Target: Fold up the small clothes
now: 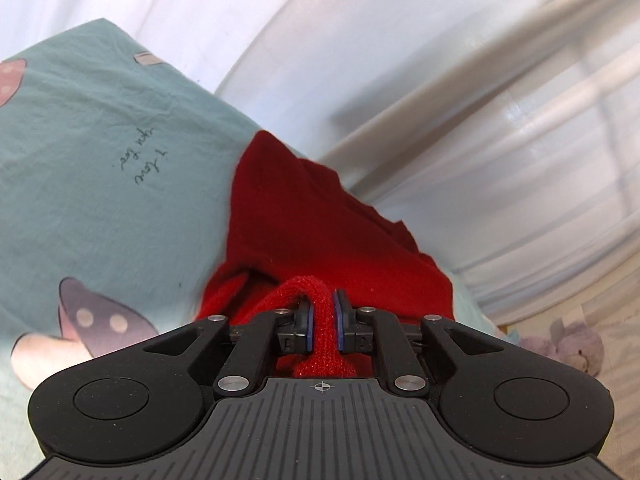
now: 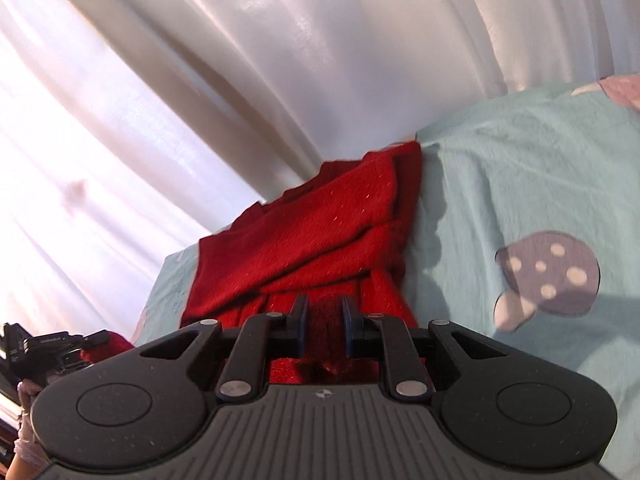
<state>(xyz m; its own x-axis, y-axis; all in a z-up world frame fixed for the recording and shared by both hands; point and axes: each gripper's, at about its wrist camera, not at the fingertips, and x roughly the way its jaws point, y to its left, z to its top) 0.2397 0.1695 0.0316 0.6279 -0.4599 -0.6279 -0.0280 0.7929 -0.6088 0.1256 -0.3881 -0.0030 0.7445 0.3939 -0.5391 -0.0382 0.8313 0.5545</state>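
A red knit garment point(image 1: 316, 216) lies bunched on a pale green bedsheet point(image 1: 100, 128) with mushroom prints. My left gripper point(image 1: 322, 312) is shut on a rolled edge of the garment, which passes between the blue pads. In the right wrist view the same red garment point(image 2: 320, 232) stretches away over the sheet point(image 2: 520, 168). My right gripper point(image 2: 323, 322) is shut on another part of the garment, with red cloth filling the gap between the fingers. The left gripper point(image 2: 60, 346) shows at the far left of the right wrist view, holding red cloth.
White curtains point(image 2: 280, 60) hang right behind the bed edge, and they also show in the left wrist view point(image 1: 480, 100). A purple plush toy point(image 1: 568, 348) lies low at the right. Handwritten words point(image 1: 146, 156) mark the sheet.
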